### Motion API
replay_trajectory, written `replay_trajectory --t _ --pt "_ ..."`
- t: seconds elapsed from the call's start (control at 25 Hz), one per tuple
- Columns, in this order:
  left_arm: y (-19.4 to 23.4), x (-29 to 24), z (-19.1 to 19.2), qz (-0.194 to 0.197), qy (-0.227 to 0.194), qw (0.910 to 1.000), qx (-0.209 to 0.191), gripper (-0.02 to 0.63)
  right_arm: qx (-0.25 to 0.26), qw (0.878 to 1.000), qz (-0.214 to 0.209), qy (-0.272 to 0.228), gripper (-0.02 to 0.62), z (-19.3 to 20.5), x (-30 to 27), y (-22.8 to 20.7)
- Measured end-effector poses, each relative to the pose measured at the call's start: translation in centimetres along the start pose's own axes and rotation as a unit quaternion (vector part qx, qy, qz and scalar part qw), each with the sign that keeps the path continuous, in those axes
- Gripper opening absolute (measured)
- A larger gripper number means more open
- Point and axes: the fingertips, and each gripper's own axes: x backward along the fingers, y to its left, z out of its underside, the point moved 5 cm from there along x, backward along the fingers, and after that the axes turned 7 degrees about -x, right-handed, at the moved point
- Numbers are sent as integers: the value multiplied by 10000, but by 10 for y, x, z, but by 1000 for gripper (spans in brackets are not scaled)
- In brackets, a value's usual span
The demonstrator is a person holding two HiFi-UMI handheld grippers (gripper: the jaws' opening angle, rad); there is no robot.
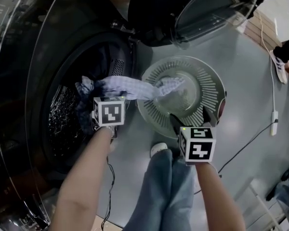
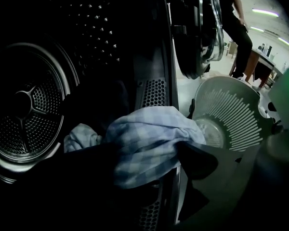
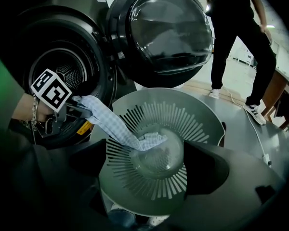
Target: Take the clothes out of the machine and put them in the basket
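A blue-and-white checked cloth (image 1: 135,88) stretches from the washing machine's drum (image 1: 62,114) to the bottom of the round grey-green slotted basket (image 1: 212,81) on the floor. My left gripper (image 1: 102,91) is at the drum's mouth, shut on the bunched cloth (image 2: 144,138); its tips are hidden in the fabric. In the right gripper view the cloth (image 3: 111,121) slopes down into the basket (image 3: 197,124). My right gripper (image 1: 188,118) hangs open over the basket's near rim with nothing between its jaws. More blue fabric (image 2: 79,136) lies inside the drum (image 2: 24,105).
The machine's round door (image 1: 192,8) stands swung open above the basket. A person in black (image 3: 236,28) stands behind it. A white cable (image 1: 274,100) runs over the grey floor at the right. My jeans-clad legs (image 1: 166,186) are just below the basket.
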Motion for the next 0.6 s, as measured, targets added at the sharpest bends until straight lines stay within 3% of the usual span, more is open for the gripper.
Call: replay_trajectory --t 0.24,0.44,0.56,0.6 --pt "-2 3 0 62 98 9999 118 384 106 9999 -17 11 502 1 6 -2" --pt "0 16 5 -82 166 9998 64 314 169 9999 -8 32 500 5 19 -7" --pt "3 29 8 -354 139 9993 -69 151 242 9997 -17 56 499 6 27 -9" --pt "3 34 8 -422 128 9990 -104 29 243 9997 -17 38 499 5 29 -10"
